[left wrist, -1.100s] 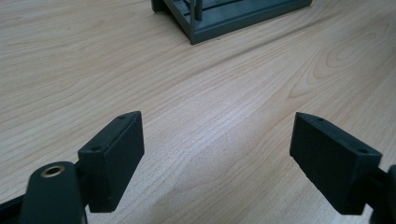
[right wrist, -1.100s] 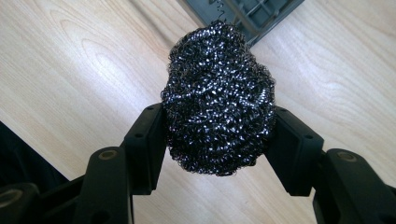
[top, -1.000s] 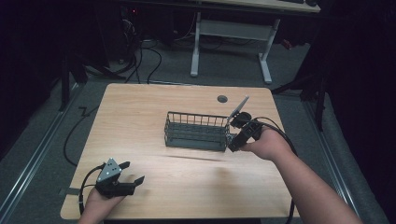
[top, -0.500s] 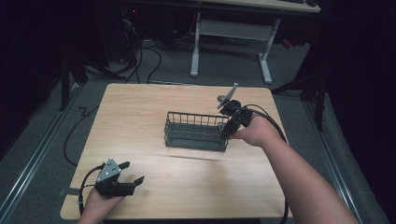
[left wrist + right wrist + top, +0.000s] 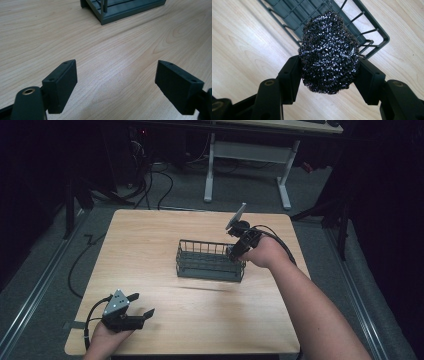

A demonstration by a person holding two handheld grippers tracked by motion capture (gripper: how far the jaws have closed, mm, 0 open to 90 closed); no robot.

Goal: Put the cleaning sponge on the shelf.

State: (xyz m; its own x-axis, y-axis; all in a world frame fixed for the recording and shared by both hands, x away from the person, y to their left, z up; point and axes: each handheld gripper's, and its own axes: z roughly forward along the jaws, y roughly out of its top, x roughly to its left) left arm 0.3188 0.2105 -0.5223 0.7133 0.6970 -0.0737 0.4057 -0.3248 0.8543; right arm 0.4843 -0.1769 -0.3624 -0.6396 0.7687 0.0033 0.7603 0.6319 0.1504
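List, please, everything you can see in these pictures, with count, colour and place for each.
steel wool scourer: one, dark metallic, clamped between the right gripper's jaws above the basket's end.
wire basket: one, dark grey-green, on the table right of centre.
table: one, light wood, under everything.
grommet: one, dark, in the tabletop near its far edge.
desk frame: one, white-legged, on the floor beyond the table.
cables: several, black, on the floor beyond the table.
left gripper: one, black, open, resting at the table's near left corner.
right gripper: one, black, at the basket's right end.
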